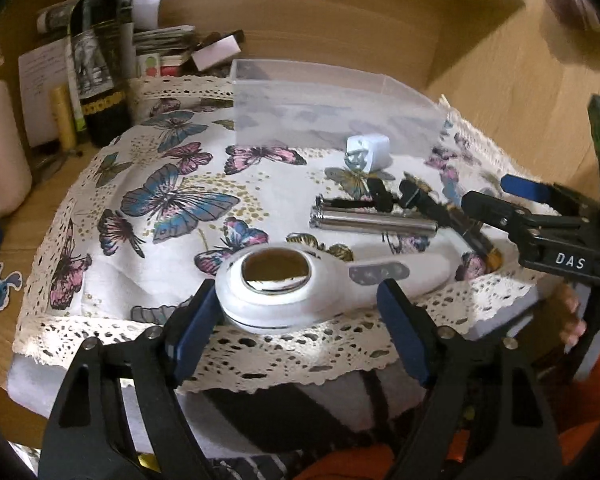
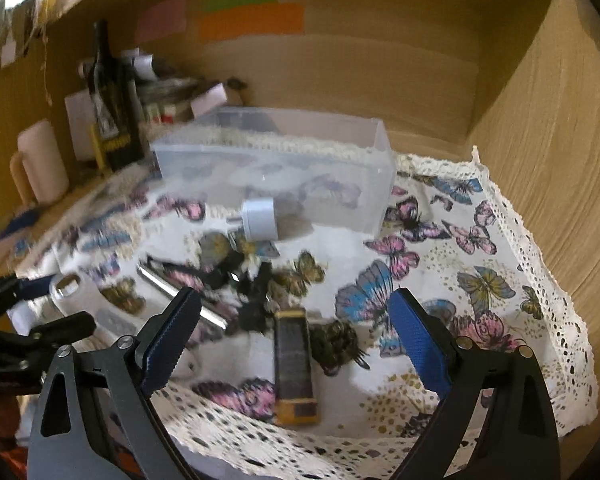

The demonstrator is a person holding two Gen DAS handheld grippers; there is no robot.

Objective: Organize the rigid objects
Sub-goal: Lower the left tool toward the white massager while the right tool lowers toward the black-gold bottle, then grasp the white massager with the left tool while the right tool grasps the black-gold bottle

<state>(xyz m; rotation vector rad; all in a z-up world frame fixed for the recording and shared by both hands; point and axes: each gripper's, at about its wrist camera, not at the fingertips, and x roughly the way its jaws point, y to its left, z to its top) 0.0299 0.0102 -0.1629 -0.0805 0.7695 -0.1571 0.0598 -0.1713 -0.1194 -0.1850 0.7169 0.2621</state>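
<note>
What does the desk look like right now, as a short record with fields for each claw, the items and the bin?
left claw: open, fingers either side of the white handheld magnifier's head, not closed on it
right claw: open, over the dark bar with yellow ends, holding nothing
other loose items: white plug adapter, silver metal cylinder, small black pieces
clear plastic bin: at the back of the cloth; contents hard to tell
surface: butterfly-print cloth with lace edge
</note>
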